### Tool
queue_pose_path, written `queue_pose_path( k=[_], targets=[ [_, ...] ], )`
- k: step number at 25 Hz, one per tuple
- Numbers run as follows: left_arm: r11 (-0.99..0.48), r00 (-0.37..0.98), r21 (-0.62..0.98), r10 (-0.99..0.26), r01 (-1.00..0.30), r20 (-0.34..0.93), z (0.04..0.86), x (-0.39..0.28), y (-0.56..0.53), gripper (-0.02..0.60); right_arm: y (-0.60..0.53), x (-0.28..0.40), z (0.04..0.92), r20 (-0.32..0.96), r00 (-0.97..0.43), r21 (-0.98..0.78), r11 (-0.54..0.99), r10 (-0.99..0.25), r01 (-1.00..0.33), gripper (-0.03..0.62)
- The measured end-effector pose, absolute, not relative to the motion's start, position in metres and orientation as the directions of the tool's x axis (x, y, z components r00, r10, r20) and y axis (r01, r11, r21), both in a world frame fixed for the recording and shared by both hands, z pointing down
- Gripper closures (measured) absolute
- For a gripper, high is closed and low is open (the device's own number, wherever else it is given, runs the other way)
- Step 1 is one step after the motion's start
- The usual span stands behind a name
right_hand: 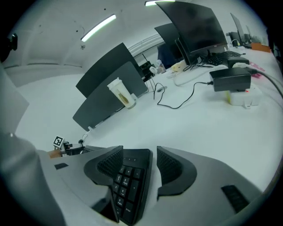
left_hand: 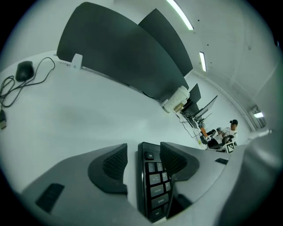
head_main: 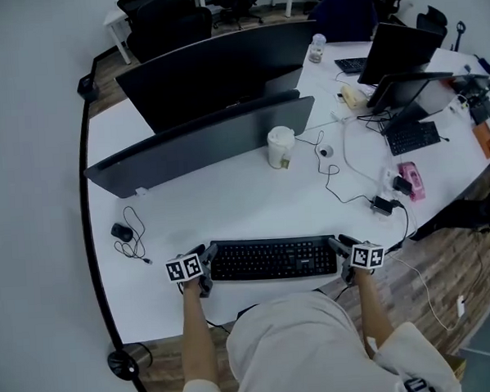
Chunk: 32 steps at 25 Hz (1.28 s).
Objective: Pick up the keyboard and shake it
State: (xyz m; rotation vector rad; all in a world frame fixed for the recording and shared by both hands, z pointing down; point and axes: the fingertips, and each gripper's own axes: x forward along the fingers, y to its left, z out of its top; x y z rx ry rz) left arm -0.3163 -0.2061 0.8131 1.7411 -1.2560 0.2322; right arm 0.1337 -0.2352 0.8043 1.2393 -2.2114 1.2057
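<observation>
On the white desk (head_main: 229, 204), going left to right in the head view, a black mouse (head_main: 121, 232) with a looped cord lies at ten o'clock from the keyboard, well apart from it. The left gripper (head_main: 203, 271) sits at the keyboard's nine o'clock end. Its own view shows the jaws standing apart with that end of the keyboard between them: the left pad (left_hand: 116, 161) is clear of the keyboard's edge, with bare desk showing in the gap, and the right pad hangs over the keys.

The keyboard (head_main: 273, 259), black, lies flat at the desk's six o'clock, near the front edge, directly before the person. At its twelve o'clock, further back, a white cup (head_main: 280, 147) stands upright just in front of a dark divider (head_main: 201, 144).

The right gripper (head_main: 344, 260) is at the keyboard's three o'clock end. Its jaws are likewise apart, with the number-pad end between them and not clamped. At two o'clock from it a black adapter (head_main: 382, 204) lies on the desk with its cable, and a pink item (head_main: 411, 180) lies just beyond.
</observation>
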Motion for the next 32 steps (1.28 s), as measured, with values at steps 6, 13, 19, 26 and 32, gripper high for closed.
queue_pose_path(
  k=[6, 13, 19, 26, 32],
  targets=[
    [-0.017, 0.451, 0.553, -0.601, -0.833, 0.660, 0.822, -0.314, -0.213, 0.328, -0.229, 0.132, 0.822, 0.703, -0.528, -0.468, 0.248, -0.476, -0.848, 0.323],
    [-0.050, 0.450, 0.519, -0.574, -0.853, 0.684, 0.824, -0.302, -0.209, 0.328, -0.230, 0.115, 0.830, 0.714, -0.506, -0.447, 0.240, -0.485, -0.861, 0.322],
    [-0.062, 0.477, 0.555, -0.594, -0.830, 0.647, 0.817, -0.295, -0.207, 0.344, -0.237, 0.109, 0.827, 0.715, -0.469, -0.401, 0.245, -0.518, -0.883, 0.322],
    [-0.127, 0.518, 0.634, -0.706, -0.763, 0.482, 0.781, -0.306, -0.209, 0.357, -0.265, 0.097, 0.786, 0.615, -0.560, -0.408, 0.384, -0.556, -0.829, 0.326],
    [-0.116, 0.486, 0.725, -0.811, -0.679, 0.326, 0.751, -0.325, -0.217, 0.368, -0.283, 0.085, 0.757, 0.566, -0.598, -0.357, 0.484, -0.568, -0.799, 0.339]
  ],
)
